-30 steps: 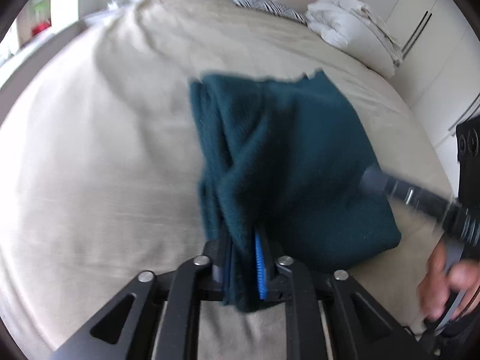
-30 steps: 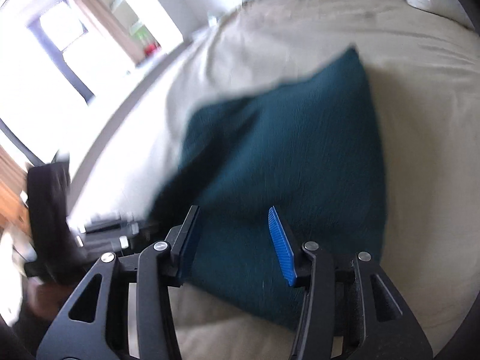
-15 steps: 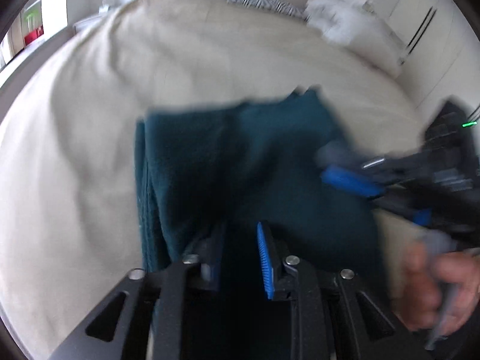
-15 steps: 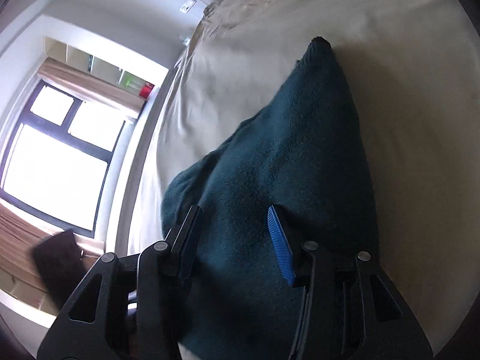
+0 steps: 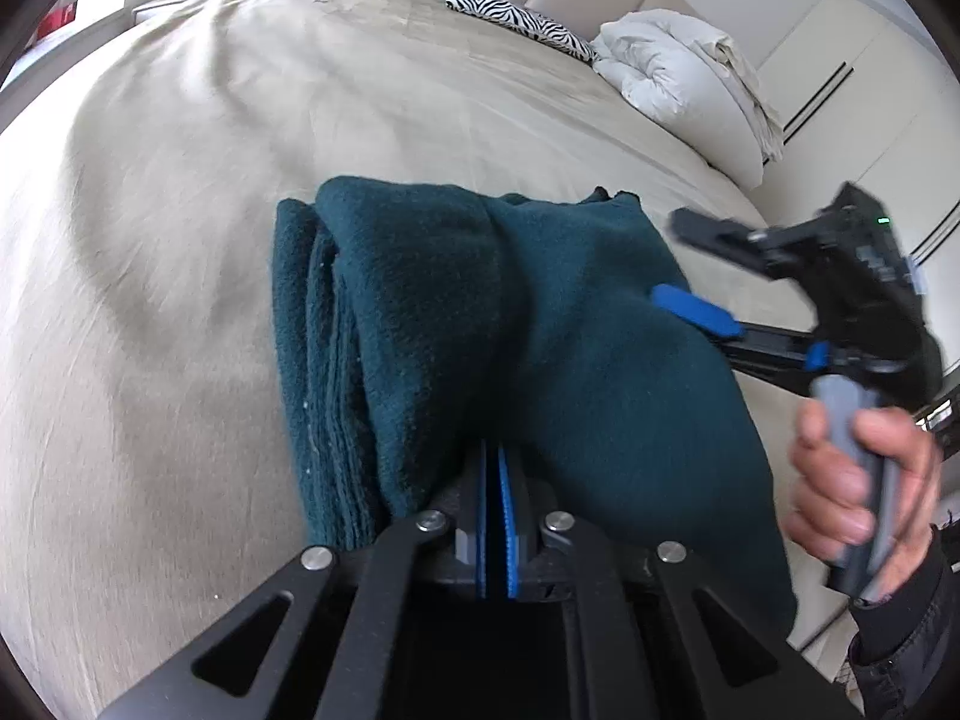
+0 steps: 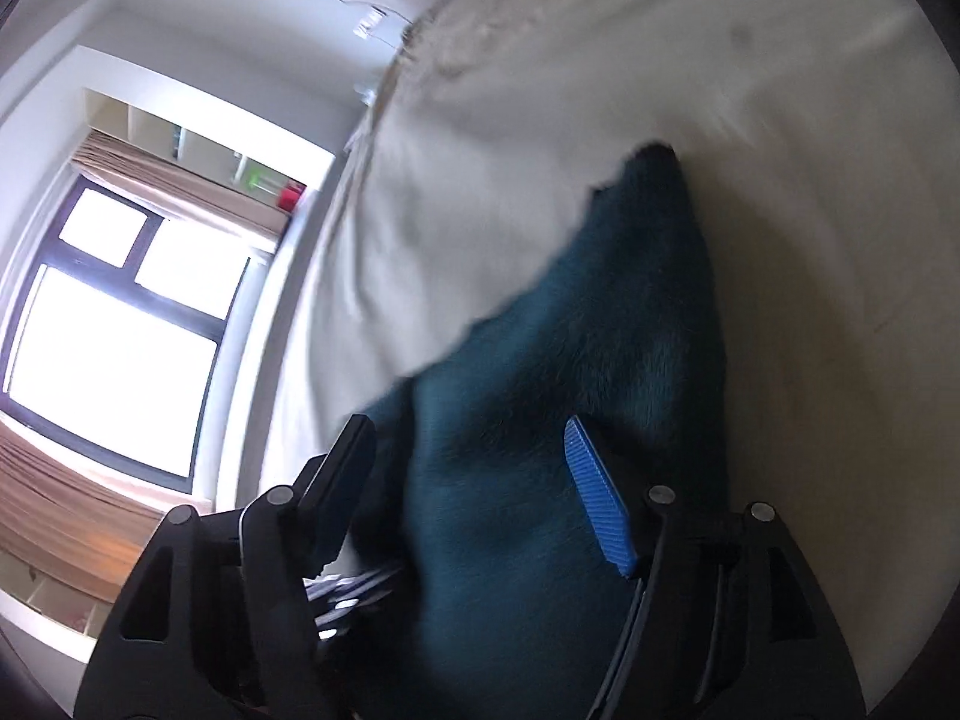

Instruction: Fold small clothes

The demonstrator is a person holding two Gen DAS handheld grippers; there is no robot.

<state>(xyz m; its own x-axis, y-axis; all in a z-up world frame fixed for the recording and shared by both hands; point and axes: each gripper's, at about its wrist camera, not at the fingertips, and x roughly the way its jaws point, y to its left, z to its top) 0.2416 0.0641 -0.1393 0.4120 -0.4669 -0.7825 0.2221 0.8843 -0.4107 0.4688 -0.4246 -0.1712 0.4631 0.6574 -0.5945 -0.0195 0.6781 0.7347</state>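
A dark teal fleece garment (image 5: 480, 330) lies folded in several layers on the beige bed (image 5: 180, 240). My left gripper (image 5: 493, 468) sits at its near edge with the blue pads pressed together; cloth bulges over the tips, so a pinched layer cannot be confirmed. My right gripper (image 5: 690, 276) is open at the garment's right side, one blue pad on top of the cloth. In the right wrist view the garment (image 6: 570, 390) runs between the spread fingers of my right gripper (image 6: 468, 456).
A zebra-print pillow (image 5: 516, 18) and a white duvet bundle (image 5: 678, 72) lie at the head of the bed. White wardrobes (image 5: 840, 96) stand to the right. A window (image 6: 102, 324) is beyond the bed's left side.
My left gripper's pads have closed together at the garment's near edge. My right gripper has swung in over the garment's right side and stays open.
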